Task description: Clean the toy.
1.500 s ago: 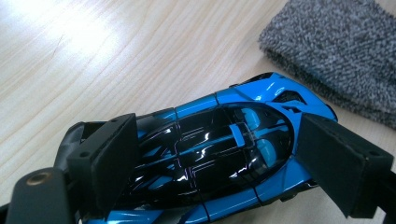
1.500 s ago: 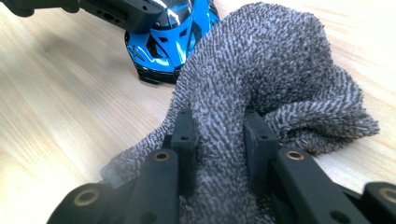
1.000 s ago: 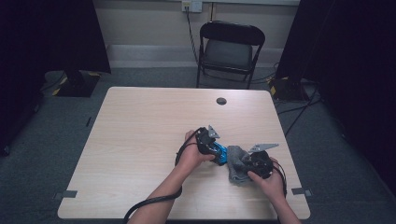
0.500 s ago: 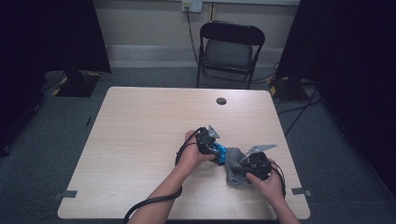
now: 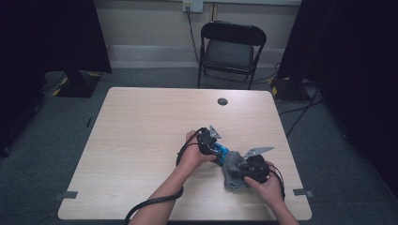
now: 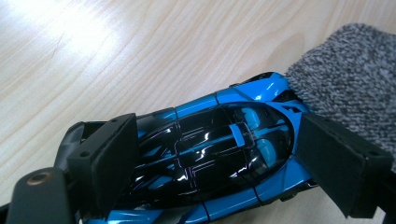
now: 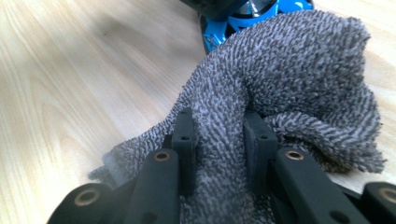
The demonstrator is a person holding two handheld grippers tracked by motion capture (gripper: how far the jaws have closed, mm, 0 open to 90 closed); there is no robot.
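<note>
A blue and black toy car [image 6: 219, 154] lies between the jaws of my left gripper [image 6: 233, 158], whose pads press on its two sides; the same toy car [image 5: 218, 152] shows in the high view right of the left gripper [image 5: 212, 146]. A grey towel [image 7: 289, 79] is bunched up and pinched between the narrow jaws of my right gripper [image 7: 219, 140]. The towel [image 5: 233, 169] rests against the car's end, and the towel's [image 6: 355, 79] edge covers the car's front corner. The right gripper [image 5: 252, 169] sits at the table's near right.
The light wooden table [image 5: 150, 122] has a small dark round disc [image 5: 222, 101] near its far edge. A black folding chair [image 5: 230, 47] stands behind the table. A black cable [image 5: 155, 204] trails from the left gripper over the near edge.
</note>
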